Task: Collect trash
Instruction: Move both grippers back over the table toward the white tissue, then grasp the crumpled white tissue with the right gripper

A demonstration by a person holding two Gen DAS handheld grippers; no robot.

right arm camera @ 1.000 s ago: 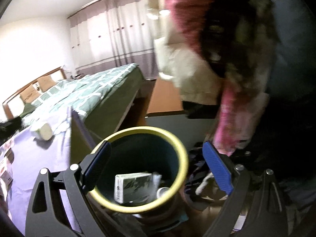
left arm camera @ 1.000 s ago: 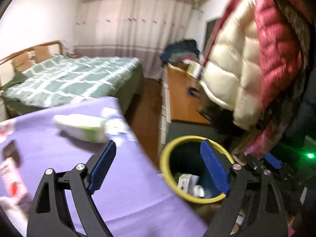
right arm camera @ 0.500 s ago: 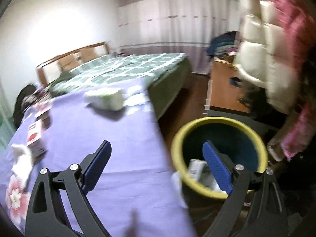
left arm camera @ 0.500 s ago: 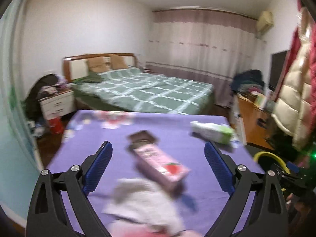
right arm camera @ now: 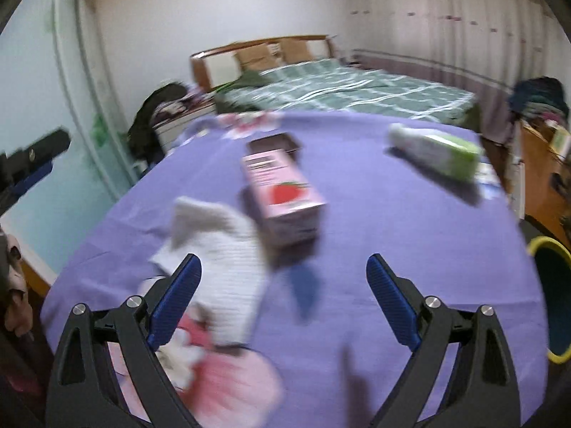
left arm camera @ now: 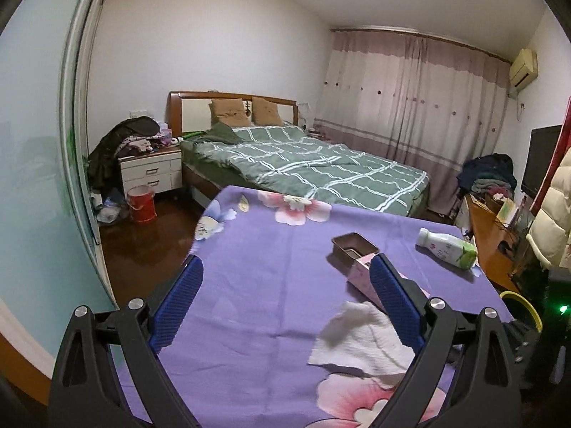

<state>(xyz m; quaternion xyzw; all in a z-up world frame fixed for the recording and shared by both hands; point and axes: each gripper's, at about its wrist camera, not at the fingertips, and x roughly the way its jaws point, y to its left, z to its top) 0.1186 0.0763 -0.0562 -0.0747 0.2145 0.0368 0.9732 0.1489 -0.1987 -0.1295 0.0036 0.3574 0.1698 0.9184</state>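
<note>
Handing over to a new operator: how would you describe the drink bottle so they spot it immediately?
Start at the purple floral tablecloth in front of the green checked bed. Near its far right corner, towards the wooden desk, lies the white plastic bottle with a green label. Unlike the pink strawberry carton and crumpled white tissue, it is round and lies alone.

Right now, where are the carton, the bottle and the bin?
carton [right arm camera: 282, 192], right wrist view, pink top face.
bottle [left arm camera: 448, 248], left wrist view, middle of its body.
bin [right arm camera: 544, 244], right wrist view, yellow rim.
</note>
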